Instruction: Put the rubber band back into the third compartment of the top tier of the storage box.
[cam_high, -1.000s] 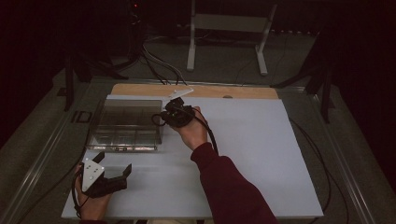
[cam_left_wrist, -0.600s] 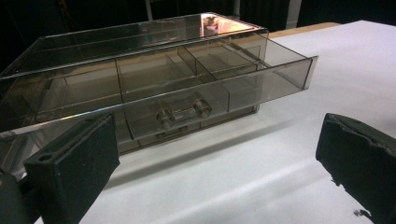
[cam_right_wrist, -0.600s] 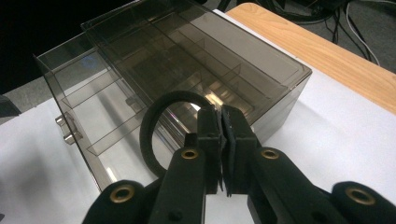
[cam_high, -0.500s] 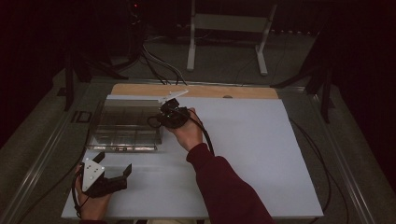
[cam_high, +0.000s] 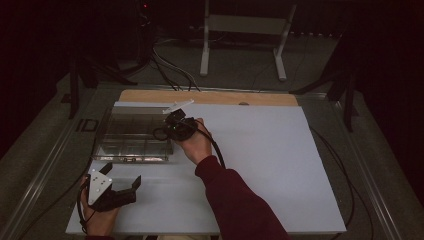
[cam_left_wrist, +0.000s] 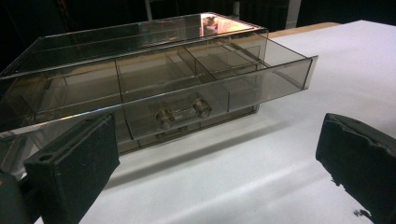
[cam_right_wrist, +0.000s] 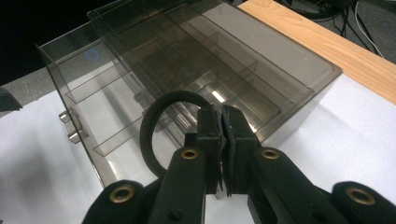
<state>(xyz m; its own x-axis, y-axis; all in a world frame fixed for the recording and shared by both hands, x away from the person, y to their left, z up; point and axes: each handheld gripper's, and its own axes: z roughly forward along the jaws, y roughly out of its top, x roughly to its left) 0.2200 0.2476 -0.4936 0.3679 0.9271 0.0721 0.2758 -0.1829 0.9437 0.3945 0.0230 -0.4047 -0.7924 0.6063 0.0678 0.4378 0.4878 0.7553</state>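
A smoky clear plastic box (cam_high: 131, 131) stands at the table's back left, its divided drawer (cam_left_wrist: 219, 77) pulled out toward me. My right gripper (cam_high: 169, 131) hovers over the box's right end, shut on a black ring (cam_right_wrist: 150, 133). The ring (cam_high: 160, 134) hangs to the left of the jaws, above the drawer's compartments (cam_right_wrist: 107, 107). My left gripper (cam_high: 122, 175) rests near the table's front left, open, with nothing between its fingers. In the left gripper view, the left gripper (cam_left_wrist: 219, 172) faces the drawer's front and its small handle (cam_left_wrist: 184, 112).
A white sheet (cam_high: 280, 165) covers the table, with a wooden strip (cam_high: 210, 97) along its far edge. A small white piece (cam_high: 179, 106) lies just behind the box. Cables (cam_high: 340, 165) trail along the right side, and a stand (cam_high: 245, 35) sits beyond the table.
My right hand has shifted a little to the left and toward me with the ring, further over the box. The left gripper has stayed put.
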